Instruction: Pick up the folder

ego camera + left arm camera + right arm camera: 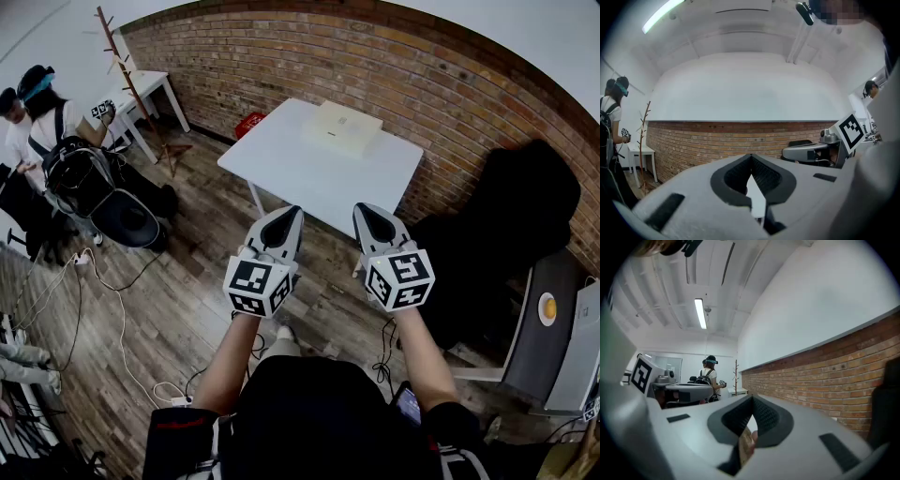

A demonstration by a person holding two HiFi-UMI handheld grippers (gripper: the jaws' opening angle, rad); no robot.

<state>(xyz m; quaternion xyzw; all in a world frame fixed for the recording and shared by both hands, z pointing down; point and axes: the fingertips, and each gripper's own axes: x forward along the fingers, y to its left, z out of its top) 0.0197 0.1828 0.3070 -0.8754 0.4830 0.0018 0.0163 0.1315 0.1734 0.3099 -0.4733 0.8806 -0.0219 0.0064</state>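
The folder [342,127] lies on the white desk [281,159], well apart from both grippers. The left gripper [292,216] and the right gripper [367,212] are empty, with fingers pressed together. If they arrive without opening, I think they only push the flat folder toward the wall.

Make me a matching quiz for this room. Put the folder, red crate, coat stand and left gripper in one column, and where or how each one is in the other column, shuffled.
Things:
1. folder
2. red crate
3. coat stand
4. left gripper

Places or states:
A. on the floor by the brick wall
B. jaws shut, nothing between them
C. lying on the white table
D. upright beside the small side table

Pairs: 1-C, 2-A, 3-D, 4-B
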